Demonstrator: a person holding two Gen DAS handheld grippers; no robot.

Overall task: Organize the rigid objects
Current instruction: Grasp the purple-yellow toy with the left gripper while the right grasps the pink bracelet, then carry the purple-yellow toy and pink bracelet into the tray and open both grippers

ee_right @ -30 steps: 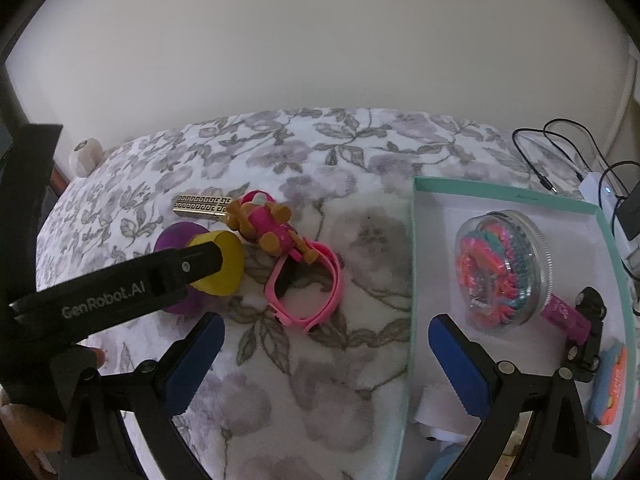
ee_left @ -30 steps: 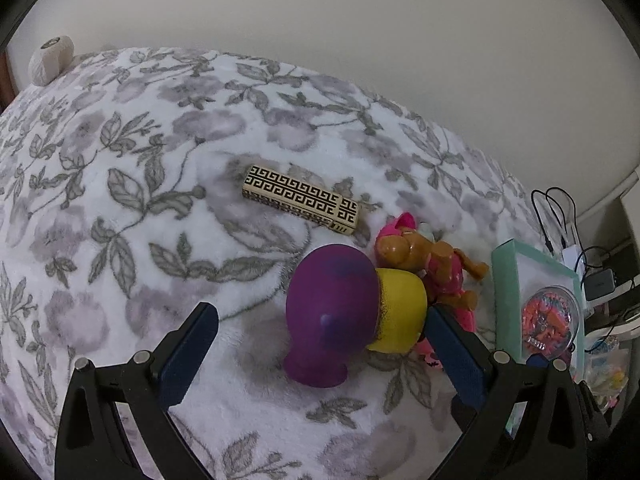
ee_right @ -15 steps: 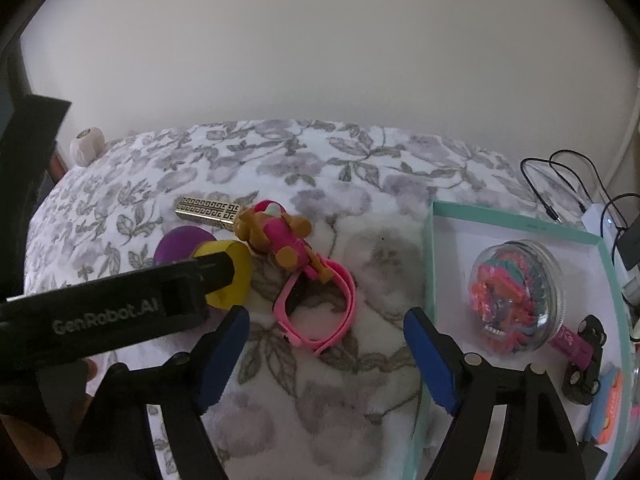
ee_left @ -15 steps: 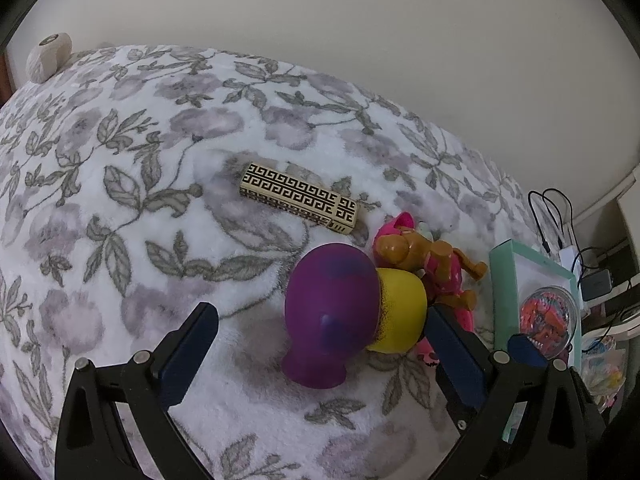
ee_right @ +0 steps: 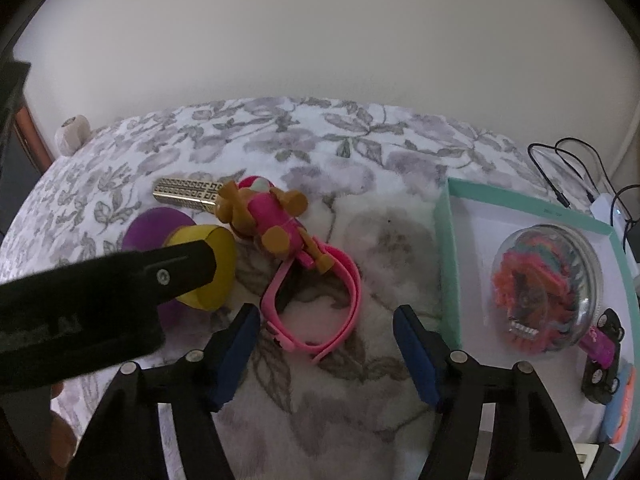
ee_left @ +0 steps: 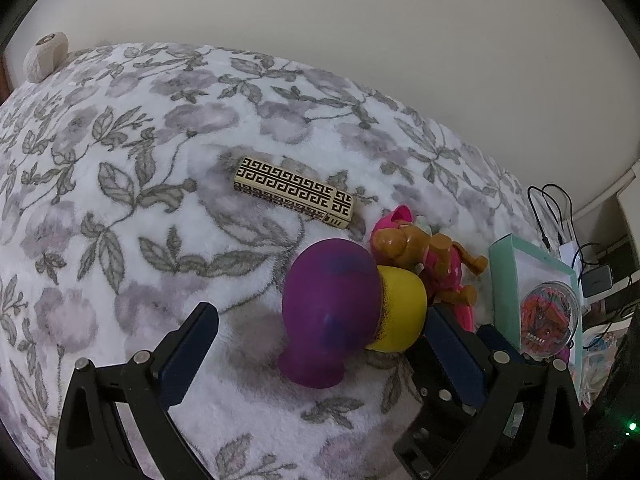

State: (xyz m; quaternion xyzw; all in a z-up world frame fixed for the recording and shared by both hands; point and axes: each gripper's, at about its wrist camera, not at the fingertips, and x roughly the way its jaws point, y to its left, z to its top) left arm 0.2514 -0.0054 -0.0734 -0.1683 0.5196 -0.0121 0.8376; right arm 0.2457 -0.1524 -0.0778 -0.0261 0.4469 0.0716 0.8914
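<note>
On the flowered blanket a purple and yellow toy [ee_left: 332, 312] lies between the jaws of my left gripper [ee_left: 320, 356], which is open; its right pad sits close to the yellow part. Behind it are a patterned gold box [ee_left: 294, 192] and a brown and pink toy figure [ee_left: 424, 256]. In the right wrist view a pink wristband [ee_right: 354, 292] lies just ahead of my right gripper [ee_right: 326, 348]. Its jaws are closing with the band's near end between the tips, and the pads are not touching it. The left gripper's black finger [ee_right: 120, 280] crosses the left side.
A teal box [ee_right: 450, 264] at the right holds a clear round case of coloured bands [ee_right: 548, 288] and a small black toy car [ee_right: 604, 360]. Black cables [ee_right: 568, 168] run behind it. A pale knob [ee_right: 72, 136] sits at the blanket's far left edge by the wall.
My right gripper has come down and forward toward the pink wristband, and its jaws have narrowed. The left gripper and the toys have not moved.
</note>
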